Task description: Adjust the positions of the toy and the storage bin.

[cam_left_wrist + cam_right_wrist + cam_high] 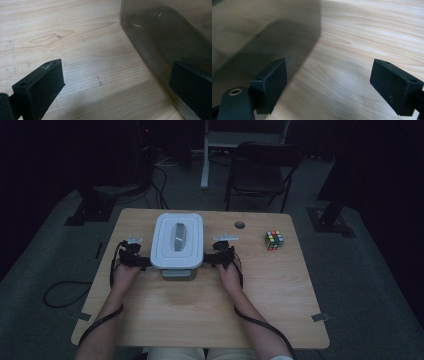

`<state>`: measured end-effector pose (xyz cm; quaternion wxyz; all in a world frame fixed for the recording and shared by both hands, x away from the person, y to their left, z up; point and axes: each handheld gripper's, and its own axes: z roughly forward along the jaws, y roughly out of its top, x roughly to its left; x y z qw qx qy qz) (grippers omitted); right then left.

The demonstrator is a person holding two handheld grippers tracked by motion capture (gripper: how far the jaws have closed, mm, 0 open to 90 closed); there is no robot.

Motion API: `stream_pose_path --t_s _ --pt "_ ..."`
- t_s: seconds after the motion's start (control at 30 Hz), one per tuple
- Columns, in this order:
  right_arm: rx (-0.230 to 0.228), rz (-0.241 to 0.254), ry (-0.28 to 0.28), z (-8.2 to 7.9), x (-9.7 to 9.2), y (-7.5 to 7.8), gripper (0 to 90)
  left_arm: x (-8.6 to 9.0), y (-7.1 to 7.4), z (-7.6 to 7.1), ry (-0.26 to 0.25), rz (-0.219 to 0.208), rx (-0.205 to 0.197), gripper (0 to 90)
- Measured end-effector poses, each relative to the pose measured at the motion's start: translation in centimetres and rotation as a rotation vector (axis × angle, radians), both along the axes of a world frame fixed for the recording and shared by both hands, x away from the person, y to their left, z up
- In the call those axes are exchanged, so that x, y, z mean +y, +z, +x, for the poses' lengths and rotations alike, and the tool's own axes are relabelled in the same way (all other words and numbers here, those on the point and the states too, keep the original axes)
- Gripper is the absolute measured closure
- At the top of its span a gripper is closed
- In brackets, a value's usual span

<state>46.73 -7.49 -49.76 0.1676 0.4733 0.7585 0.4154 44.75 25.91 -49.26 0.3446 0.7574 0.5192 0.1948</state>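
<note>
A translucent grey box (178,273) with a white lid (177,241) and a grey handle on top stands at the middle of the wooden table (200,310). My left gripper (141,262) sits at the box's left side and my right gripper (212,258) at its right side, both near the front corners. In the left gripper view the jaws stand wide apart around the left gripper (117,85) point over bare wood, with the box wall (170,32) just behind the right-hand jaw. The right gripper (329,85) is open too, and the box wall (257,30) is beside its left-hand jaw.
A colour puzzle cube (273,240) lies at the table's right rear. A round hole (240,225) is in the tabletop behind the box. A dark chair (260,170) stands beyond the far edge. Cables trail off the left side of the table.
</note>
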Motion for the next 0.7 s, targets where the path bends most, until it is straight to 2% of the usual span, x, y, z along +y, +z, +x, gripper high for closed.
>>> stream_pose_path --t_s 0.13,0.27,0.4,0.6,0.7 --pt "-0.022 -0.035 0.005 -0.1 0.2 0.2 16.0 -0.2 0.0 0.1 -0.007 -0.003 0.012 0.6" --pt "-0.004 -0.078 -0.012 -0.2 0.2 0.1 22.3 -0.9 0.1 0.1 -0.027 -0.006 0.033 0.6" --pt "0.011 -0.032 -0.008 -0.3 -0.8 0.2 24.6 -1.8 0.3 -0.1 -0.045 0.02 0.023 0.6" --pt "0.004 -0.036 0.006 -0.5 -1.5 0.2 24.7 -2.8 0.4 0.0 -0.053 0.023 0.025 0.6" --pt "-0.001 -0.039 0.015 -1.1 -2.7 0.3 24.9 -3.3 0.3 0.1 -0.064 0.017 0.034 0.6"
